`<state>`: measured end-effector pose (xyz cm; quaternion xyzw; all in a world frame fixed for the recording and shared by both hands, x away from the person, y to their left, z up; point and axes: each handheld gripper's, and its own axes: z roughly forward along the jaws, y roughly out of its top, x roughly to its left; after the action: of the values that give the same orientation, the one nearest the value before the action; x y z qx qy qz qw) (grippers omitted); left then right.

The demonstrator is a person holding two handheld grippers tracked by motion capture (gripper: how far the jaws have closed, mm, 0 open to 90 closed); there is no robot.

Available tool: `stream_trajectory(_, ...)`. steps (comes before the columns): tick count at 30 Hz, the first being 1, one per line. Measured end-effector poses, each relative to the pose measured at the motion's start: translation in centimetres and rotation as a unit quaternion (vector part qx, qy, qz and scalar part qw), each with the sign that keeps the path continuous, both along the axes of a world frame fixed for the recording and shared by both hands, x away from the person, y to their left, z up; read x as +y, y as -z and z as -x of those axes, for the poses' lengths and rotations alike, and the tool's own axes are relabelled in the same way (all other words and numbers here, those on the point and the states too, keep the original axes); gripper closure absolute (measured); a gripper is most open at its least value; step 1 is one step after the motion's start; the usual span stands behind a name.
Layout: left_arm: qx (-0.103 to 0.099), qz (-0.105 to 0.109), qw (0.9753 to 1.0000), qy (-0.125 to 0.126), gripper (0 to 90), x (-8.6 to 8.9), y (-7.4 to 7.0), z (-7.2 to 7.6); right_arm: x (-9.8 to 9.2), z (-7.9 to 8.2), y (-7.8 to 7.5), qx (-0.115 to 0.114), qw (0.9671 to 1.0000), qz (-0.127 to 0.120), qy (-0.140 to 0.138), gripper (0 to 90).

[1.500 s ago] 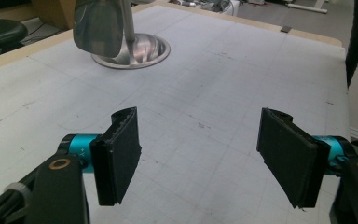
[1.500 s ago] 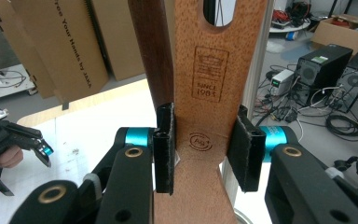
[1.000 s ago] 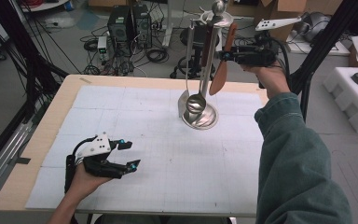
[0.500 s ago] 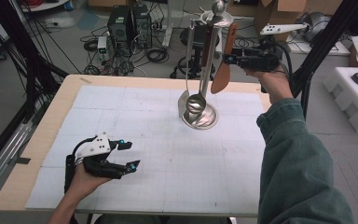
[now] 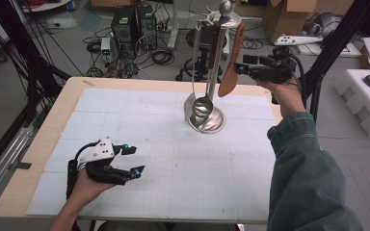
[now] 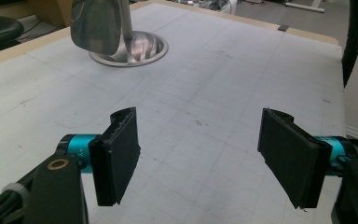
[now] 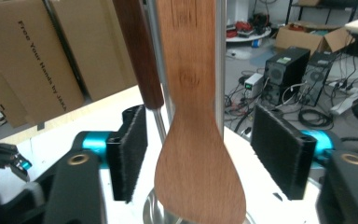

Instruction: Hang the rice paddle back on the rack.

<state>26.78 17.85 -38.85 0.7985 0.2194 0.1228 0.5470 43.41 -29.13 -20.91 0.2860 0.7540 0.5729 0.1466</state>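
1. The wooden spatula point(image 5: 229, 65) is hanging from the top of the metal utensil stand point(image 5: 218, 57) at the far right part of the table point(image 5: 43, 144), blade down, handle up near the top ring. In the right gripper view the wooden spatula point(image 7: 196, 154) is sitting between your jaws, blade at jaw height.
2. Your right gripper point(image 5: 243, 65) is hovering at the spatula, raised well above the table. Its jaws are standing wide apart, one pad on each side of the blade, neither touching the wood as far as I can tell.
3. Step in hand, as I read it: you are lining up to grab the spatula off the stand. Grasp not yet made.
4. Next move calls for: closing the jaws on the neck or blade, squarely on the flat faces, then lifting up enough to clear the hook before pulling away. Watch the stand's pole and the dark-handled utensil point(image 7: 137, 51) hanging just beside it; bumping them could swing everything.
5. A metal ladle point(image 5: 203, 103) and another steel utensil point(image 5: 190, 103) are hanging on the same stand, low over its round base point(image 5: 209, 122).
6. Your left gripper point(image 5: 132, 159) is resting idle on the near left of the table, well apart from the stand, jaws spread wide and holding nothing.
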Motion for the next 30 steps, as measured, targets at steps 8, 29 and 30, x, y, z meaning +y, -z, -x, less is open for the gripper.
stream_trajectory(8,-0.002,-0.003,1.0000,-0.005,28.9,0.1,0.0,0.0,-0.1,0.6,1.4,-0.005,0.9998,0.018,-0.001,32.3)
stream_trajectory(29,0.002,-0.003,0.9999,-0.012,27.6,0.2,0.1,-0.2,0.6,2.0,4.6,0.007,0.9990,0.032,-0.029,28.4)
stream_trajectory(30,0.003,-0.003,0.9999,-0.013,27.4,0.2,0.1,-0.3,0.6,2.1,4.7,0.006,0.9990,0.031,-0.031,28.4)
